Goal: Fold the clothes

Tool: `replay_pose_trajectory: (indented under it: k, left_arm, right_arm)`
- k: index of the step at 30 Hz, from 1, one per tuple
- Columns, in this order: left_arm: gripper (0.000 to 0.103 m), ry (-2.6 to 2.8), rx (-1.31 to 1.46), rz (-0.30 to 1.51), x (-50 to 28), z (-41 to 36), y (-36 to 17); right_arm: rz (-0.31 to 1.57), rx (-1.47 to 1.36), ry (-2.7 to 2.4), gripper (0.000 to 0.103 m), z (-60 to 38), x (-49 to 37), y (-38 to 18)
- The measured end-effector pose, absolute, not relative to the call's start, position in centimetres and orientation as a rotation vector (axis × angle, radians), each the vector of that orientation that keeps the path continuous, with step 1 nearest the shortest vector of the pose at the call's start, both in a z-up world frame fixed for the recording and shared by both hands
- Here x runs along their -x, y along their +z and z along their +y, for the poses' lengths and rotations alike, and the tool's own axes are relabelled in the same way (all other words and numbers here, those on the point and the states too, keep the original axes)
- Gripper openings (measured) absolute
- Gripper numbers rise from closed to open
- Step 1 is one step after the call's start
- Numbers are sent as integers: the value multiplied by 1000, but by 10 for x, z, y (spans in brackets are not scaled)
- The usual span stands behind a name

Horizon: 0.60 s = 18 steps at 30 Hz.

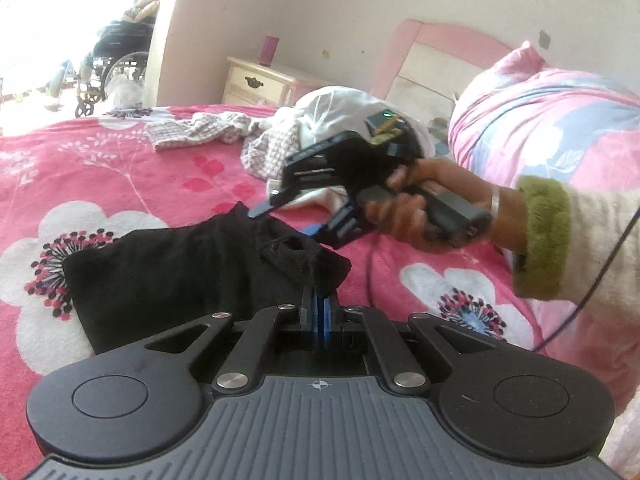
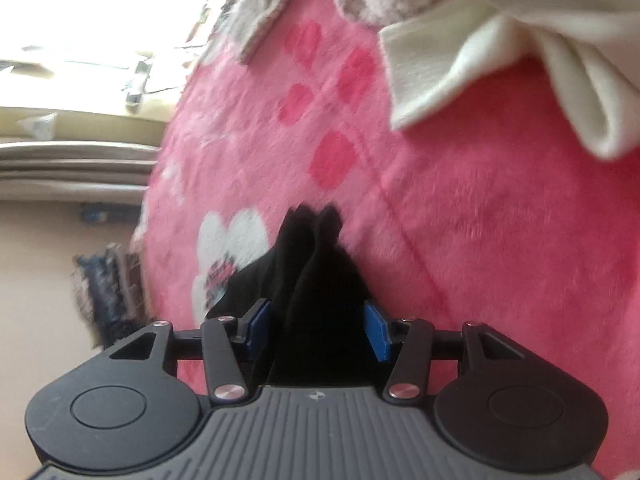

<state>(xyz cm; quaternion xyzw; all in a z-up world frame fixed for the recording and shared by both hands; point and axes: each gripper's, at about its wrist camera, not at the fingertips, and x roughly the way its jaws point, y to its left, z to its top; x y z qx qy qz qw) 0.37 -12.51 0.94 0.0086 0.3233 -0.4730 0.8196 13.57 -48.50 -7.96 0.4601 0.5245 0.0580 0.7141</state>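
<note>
A black garment point(image 1: 168, 276) lies bunched on the pink floral blanket point(image 1: 132, 176), one corner pinched between the closed blue pads of the left gripper point(image 1: 321, 300). The right gripper point(image 1: 280, 216), held in a hand point(image 1: 416, 208), stands with jaws apart around another fold of it; whether it grips cannot be told. Checked and white clothes point(image 1: 280, 132) lie heaped well beyond.

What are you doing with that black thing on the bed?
A person is folding clothes on a pink flowered blanket, with tongs in each hand. The left tongs are shut on one corner of a black garment. The right tongs have black cloth between their blue pads, but the pads look spread apart. More clothes lie in an unfolded heap near the headboard.
</note>
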Motion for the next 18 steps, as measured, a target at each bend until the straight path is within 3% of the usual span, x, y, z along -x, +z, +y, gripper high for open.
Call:
replay_pose_trajectory:
  k: [12, 15, 17, 18]
  left_arm:
    - [0, -1117, -61, 673, 10, -152, -2]
    - [0, -1131, -68, 677, 10, -160, -5]
    - [0, -1136, -72, 681, 10, -164, -7]
    - [0, -1138, -73, 684, 10, -165, -8]
  right_arm:
    - [1237, -852, 108, 53, -477, -179, -77]
    - [1257, -804, 120, 43, -474, -183, -80]
    - [1252, -792, 128, 24, -475, -183, -82]
    - [1241, -792, 130, 22, -477, -182, -81]
